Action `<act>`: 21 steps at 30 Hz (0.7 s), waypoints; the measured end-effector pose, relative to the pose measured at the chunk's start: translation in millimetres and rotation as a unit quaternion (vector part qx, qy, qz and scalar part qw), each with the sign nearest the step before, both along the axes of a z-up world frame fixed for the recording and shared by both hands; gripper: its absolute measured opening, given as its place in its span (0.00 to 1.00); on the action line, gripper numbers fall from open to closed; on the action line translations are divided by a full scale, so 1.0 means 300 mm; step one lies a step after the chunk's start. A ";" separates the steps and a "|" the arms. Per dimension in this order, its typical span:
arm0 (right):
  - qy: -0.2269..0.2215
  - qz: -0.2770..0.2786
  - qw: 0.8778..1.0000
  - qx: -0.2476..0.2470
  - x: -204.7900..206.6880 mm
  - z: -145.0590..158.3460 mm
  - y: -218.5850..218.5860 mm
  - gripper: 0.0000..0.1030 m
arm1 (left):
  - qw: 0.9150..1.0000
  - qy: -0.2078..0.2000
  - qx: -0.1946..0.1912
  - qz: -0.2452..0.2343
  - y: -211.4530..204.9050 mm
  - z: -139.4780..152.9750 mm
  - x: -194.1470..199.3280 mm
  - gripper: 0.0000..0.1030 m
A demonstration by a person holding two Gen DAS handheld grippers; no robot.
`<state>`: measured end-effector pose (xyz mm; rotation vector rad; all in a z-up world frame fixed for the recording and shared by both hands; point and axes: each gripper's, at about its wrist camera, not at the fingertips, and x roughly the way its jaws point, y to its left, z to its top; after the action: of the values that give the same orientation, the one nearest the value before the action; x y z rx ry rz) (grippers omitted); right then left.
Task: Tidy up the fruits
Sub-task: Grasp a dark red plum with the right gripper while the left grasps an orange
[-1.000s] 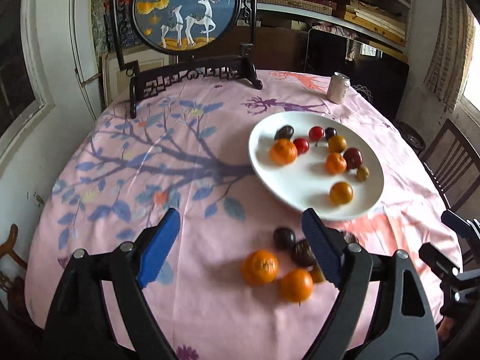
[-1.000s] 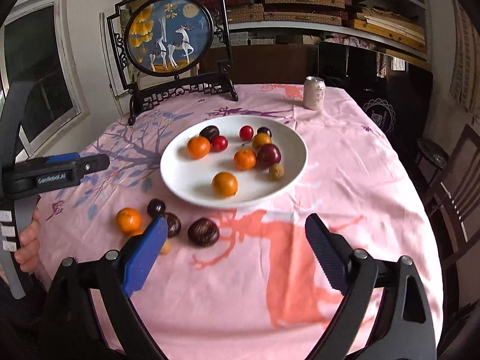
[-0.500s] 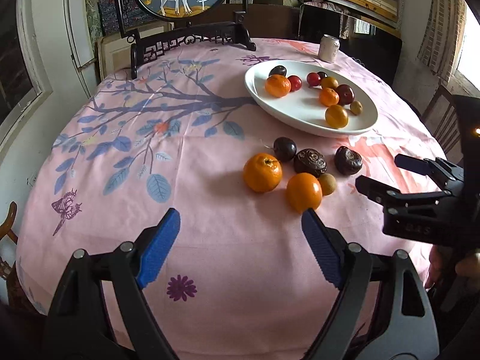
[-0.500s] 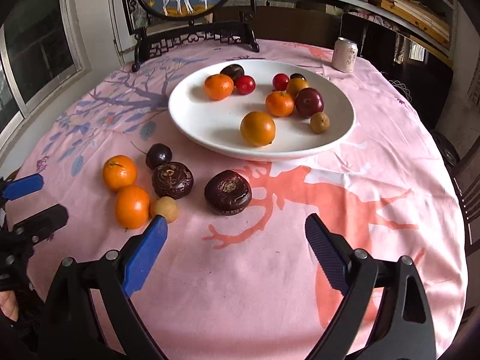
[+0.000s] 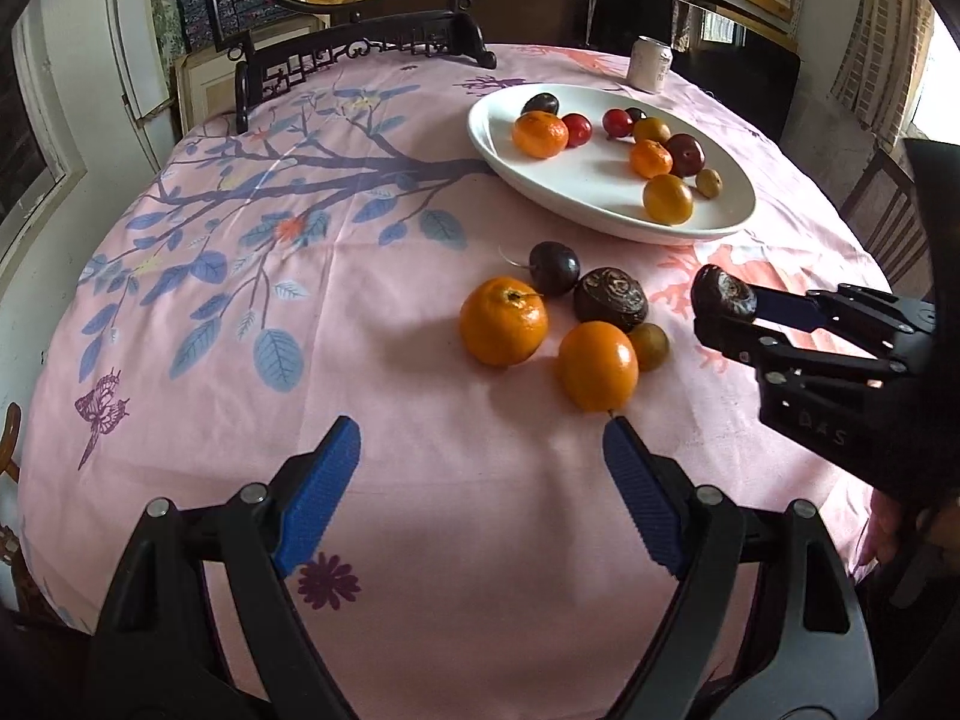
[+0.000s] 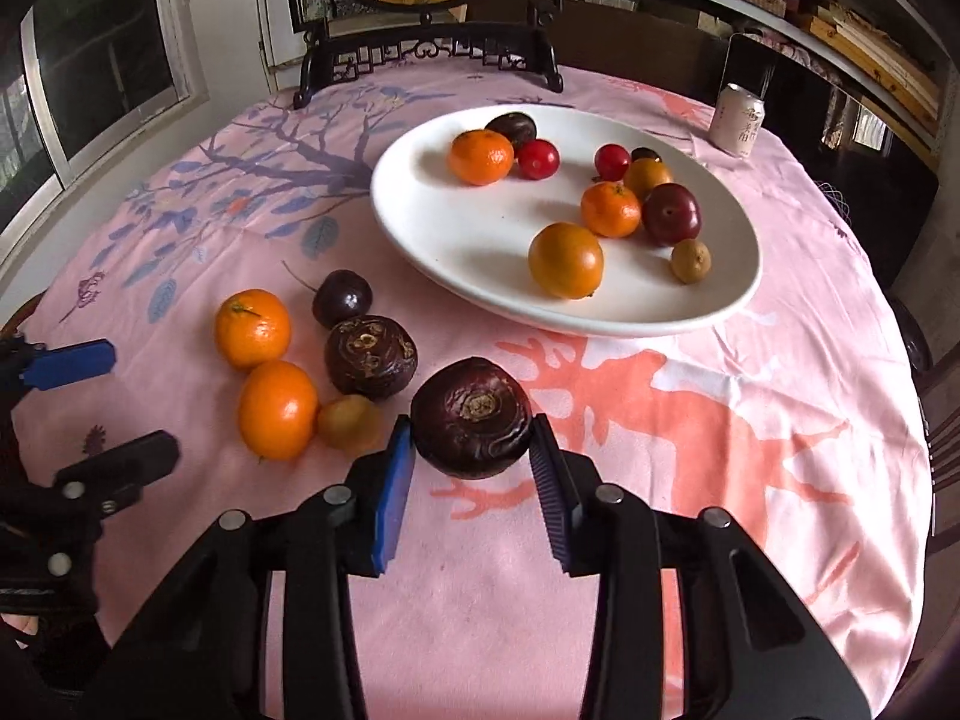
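Gripping dark wrinkled fruit (image 6: 472,418), right gripper (image 6: 472,450)

Right gripper (image 6: 471,459) is low over the table, blue pads pressed on both sides of a dark wrinkled fruit (image 6: 472,417). Left gripper (image 5: 480,480) hovers nearby, jaws spread wide, holding nothing.

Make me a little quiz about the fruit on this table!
1. True or false: the right gripper is closed around a wrinkled dark purple round fruit.
2. Is the left gripper open or shut?
3. Where does the small silver drinks can stand: A) on the white oval plate, B) on the pink cloth beyond it?

Key: 1 true; 2 open; 3 B.
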<state>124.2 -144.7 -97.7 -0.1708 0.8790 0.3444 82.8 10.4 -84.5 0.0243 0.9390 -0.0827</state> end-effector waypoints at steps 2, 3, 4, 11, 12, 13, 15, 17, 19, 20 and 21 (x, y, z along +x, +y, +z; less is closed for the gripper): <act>-0.012 -0.006 1.000 0.003 -0.061 0.023 -0.037 0.38 | 1.000 0.004 0.000 -0.010 -0.033 -0.006 0.010 0.82; -0.014 -0.009 1.000 0.008 -0.089 0.027 -0.061 0.38 | 1.000 0.007 0.001 -0.014 -0.049 -0.012 0.019 0.82; -0.013 -0.013 1.000 0.016 -0.112 0.027 -0.086 0.38 | 1.000 0.010 0.003 -0.017 -0.068 -0.020 0.029 0.82; -0.003 -0.034 0.998 0.051 -0.192 0.012 -0.201 0.38 | 0.999 0.043 0.020 -0.018 -0.153 -0.090 0.118 0.64; -0.005 -0.036 0.998 0.055 -0.195 0.016 -0.211 0.38 | 0.999 0.045 0.024 -0.016 -0.156 -0.097 0.130 0.59; -0.007 -0.037 0.998 0.059 -0.197 0.020 -0.219 0.38 | 0.999 0.044 0.021 -0.014 -0.155 -0.098 0.139 0.59; -0.009 -0.038 0.997 0.066 -0.197 0.028 -0.230 0.38 | 0.999 0.043 0.019 -0.010 -0.149 -0.094 0.154 0.55; -0.009 -0.037 0.997 0.071 -0.199 0.030 -0.235 0.38 | 0.999 0.044 0.008 -0.015 -0.144 -0.092 0.164 0.47; -0.007 -0.035 0.997 0.075 -0.199 0.029 -0.233 0.38 | 0.999 0.042 0.002 -0.020 -0.143 -0.086 0.167 0.38; -0.005 -0.036 0.996 0.078 -0.199 0.029 -0.232 0.38 | 0.999 0.042 0.002 -0.021 -0.144 -0.085 0.165 0.38; -0.005 -0.036 0.996 0.080 -0.199 0.029 -0.228 0.38 | 0.999 0.041 0.001 -0.023 -0.142 -0.084 0.160 0.37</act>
<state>64.4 -213.0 -89.0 0.0062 0.8424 0.3452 130.9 -32.3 -109.6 0.0446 1.0212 -0.1270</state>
